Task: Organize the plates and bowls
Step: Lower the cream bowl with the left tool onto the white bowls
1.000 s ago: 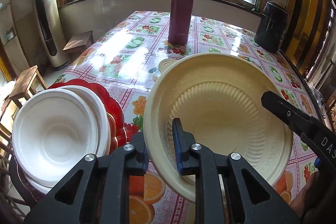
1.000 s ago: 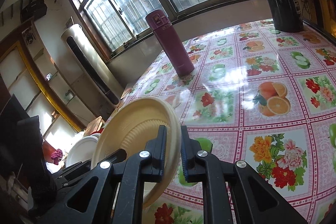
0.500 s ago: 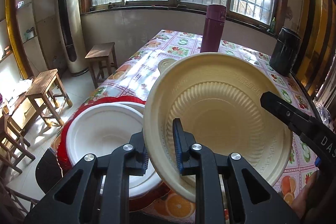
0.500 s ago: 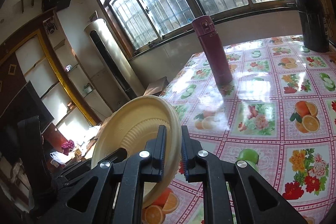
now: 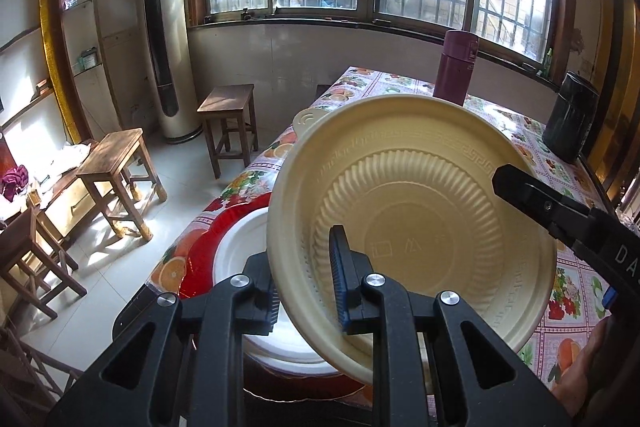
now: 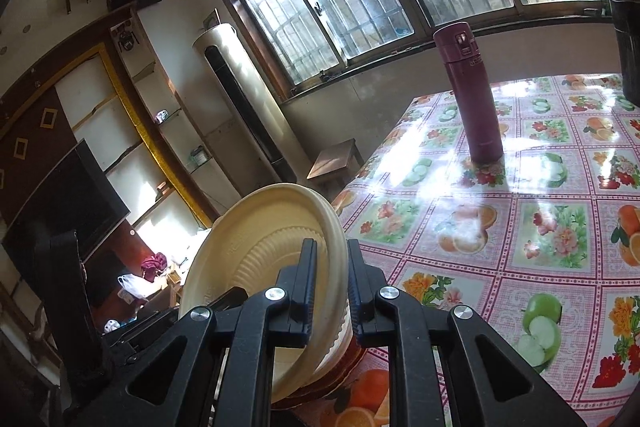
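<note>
Cream-yellow bowl [image 5: 420, 227] with ribbed wall and fret-pattern rim, white bowl [image 5: 240, 251] nested on red plate [image 5: 208, 239], maroon flask [image 6: 472, 95], black canister [image 5: 570, 123], pink-checked tablecloth [image 6: 520, 211] printed with oranges, apples, flowers, black grippers with blue pads [image 5: 338, 279].

- Left gripper [image 5: 306, 281], black two-finger clamp with blue pads: jaws closed on the near rim of the cream ribbed plastic plate [image 5: 412, 211], one finger inside, one behind.
- Right gripper [image 6: 329, 287], same build: jaws pinch the opposite rim of that tilted plate.
- A bare hand [image 5: 588, 379] shows at the lower right of the left wrist view.
</note>
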A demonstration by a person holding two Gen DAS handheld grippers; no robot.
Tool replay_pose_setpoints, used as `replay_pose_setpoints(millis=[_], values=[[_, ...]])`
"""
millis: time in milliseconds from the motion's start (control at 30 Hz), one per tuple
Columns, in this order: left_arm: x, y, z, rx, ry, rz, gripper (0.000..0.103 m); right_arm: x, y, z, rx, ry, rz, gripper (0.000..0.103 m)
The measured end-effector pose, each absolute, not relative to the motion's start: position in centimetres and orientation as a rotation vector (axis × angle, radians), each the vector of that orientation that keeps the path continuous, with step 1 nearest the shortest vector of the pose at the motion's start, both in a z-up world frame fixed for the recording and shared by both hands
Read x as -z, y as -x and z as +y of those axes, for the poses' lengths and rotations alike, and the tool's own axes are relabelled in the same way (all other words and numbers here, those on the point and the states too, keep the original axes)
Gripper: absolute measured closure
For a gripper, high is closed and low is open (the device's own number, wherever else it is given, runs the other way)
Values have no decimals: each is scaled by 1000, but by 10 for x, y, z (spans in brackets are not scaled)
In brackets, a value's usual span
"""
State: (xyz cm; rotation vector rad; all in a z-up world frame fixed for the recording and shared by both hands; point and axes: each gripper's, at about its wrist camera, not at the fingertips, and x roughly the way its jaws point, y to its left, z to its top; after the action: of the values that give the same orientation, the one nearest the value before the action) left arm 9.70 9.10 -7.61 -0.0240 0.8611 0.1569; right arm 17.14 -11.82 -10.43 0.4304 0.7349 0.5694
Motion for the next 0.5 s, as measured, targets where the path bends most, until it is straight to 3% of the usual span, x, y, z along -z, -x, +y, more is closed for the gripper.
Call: replay_pose_setpoints(millis=[500], values=[[101, -103, 124, -238, -4, 964, 83, 133, -183, -64, -630, -406, 828, 87]])
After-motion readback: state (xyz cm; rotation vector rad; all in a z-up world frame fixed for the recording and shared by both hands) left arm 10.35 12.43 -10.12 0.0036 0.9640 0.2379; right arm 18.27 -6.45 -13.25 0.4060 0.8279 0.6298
